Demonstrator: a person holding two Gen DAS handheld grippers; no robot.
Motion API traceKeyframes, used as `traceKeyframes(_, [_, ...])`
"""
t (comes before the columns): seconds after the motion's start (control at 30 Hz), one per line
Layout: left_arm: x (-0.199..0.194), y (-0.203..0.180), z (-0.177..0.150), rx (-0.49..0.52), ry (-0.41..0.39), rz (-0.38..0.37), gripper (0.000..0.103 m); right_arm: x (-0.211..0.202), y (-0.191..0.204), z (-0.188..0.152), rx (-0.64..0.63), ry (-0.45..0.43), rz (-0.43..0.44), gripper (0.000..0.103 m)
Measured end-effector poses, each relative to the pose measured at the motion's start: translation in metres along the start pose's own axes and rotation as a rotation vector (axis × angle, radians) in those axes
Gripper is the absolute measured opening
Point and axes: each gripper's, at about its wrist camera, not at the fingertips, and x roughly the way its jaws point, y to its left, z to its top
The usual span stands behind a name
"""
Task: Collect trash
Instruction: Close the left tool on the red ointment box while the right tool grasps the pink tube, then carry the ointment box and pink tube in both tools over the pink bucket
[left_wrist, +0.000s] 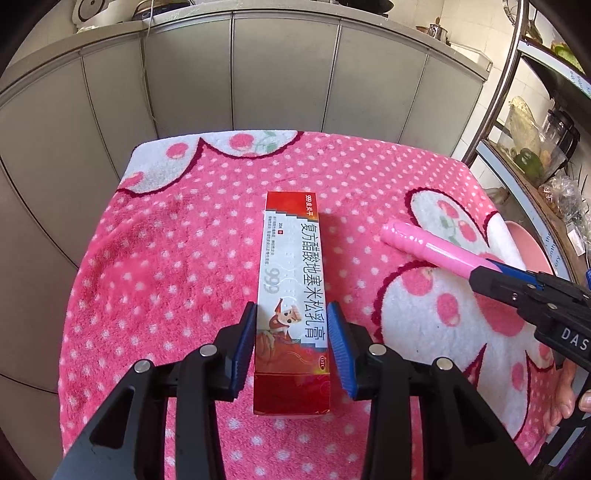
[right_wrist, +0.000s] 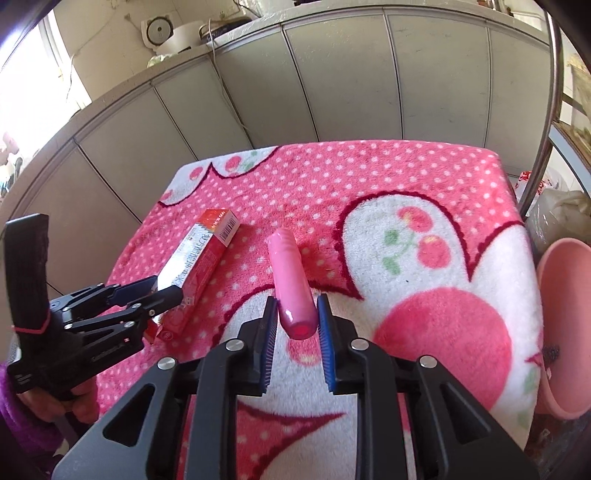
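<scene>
Two jaws: right gripper (right_wrist: 295, 314) pinches pink tube (right_wrist: 290, 277) (seemingly lifted).

Bright daylight fills both views; in the right wrist view it blows out to white at a window (right_wrist: 26, 74) on the upper left. The fluffy pink polka-dot towel (left_wrist: 192, 236) is evenly lit, and the long red-and-white cardboard box (left_wrist: 291, 280) casts only a faint shadow. Fisheye distortion bends the grey panelled cabinet fronts (left_wrist: 280, 74), and the cluttered metal shelf rack (left_wrist: 535, 147) at the edge looks perhaps slightly soft.

Bare towel (left_wrist: 192, 236) left of box (left_wrist: 291, 258); basin (right_wrist: 565, 332) blocks right.
</scene>
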Motion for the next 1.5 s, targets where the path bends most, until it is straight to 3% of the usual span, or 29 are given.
traceKeyframes(0.3, [-0.025, -0.007, 0.005, -0.009, -0.059, -0.025, 0.038, -0.035, -0.013, -0.009, 0.037, -0.065, 0.008, 0.021])
traceKeyframes(0.67, [-0.053, -0.052, 0.014, 0.068, -0.121, -0.089, 0.038, -0.089, -0.032, -0.013, 0.078, -0.176, -0.009, 0.021])
traceKeyframes(1.17, [-0.066, -0.168, 0.033, 0.263, -0.17, -0.246, 0.038, -0.176, -0.11, -0.025, 0.21, -0.338, -0.195, 0.021])
traceKeyframes(1.5, [-0.051, -0.251, 0.036, 0.37, -0.153, -0.337, 0.038, -0.199, -0.17, -0.047, 0.317, -0.357, -0.314, 0.021])
